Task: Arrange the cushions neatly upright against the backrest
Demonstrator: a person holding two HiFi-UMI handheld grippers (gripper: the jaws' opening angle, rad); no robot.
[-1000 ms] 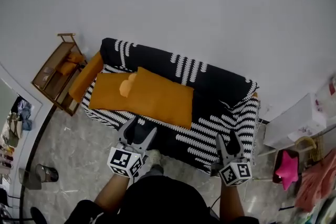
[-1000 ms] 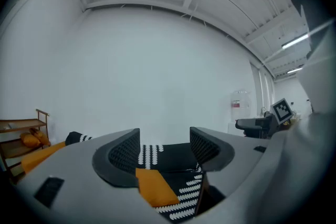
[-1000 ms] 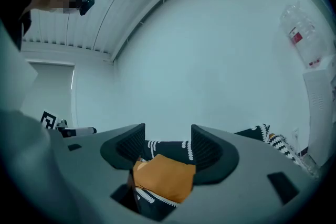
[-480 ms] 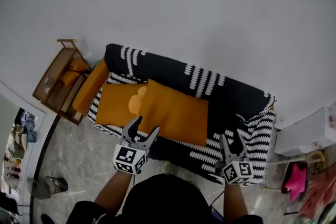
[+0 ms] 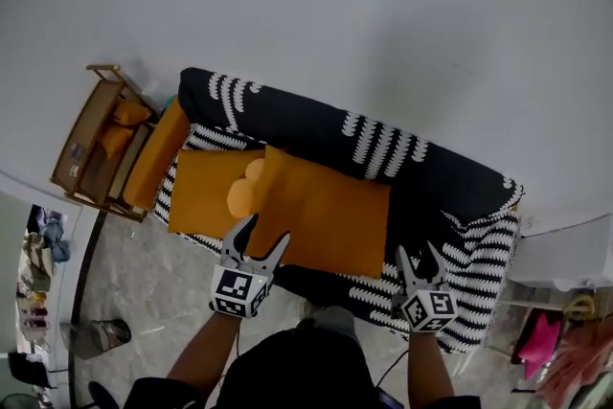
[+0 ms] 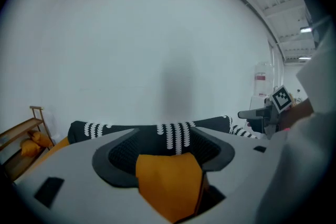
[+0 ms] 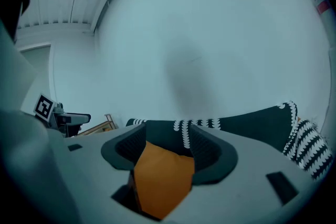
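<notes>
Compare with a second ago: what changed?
The left hand-held gripper and right hand-held gripper moved forward toward the sofa; the left one now overlaps the nearest cushion. Both jaws stayed open, gripping nothing. It and the other cushion still lie flat.

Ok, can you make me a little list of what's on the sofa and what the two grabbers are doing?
Sofa: black and white pattern, against a white wall
Big cushion: orange, lying flat on the seat
Second cushion: orange, flat, partly under the big one
Backrest: no cushion leaning on it
Left gripper: open, empty, at the seat's front edge
Right gripper: open, empty, at the seat's front edge
</notes>
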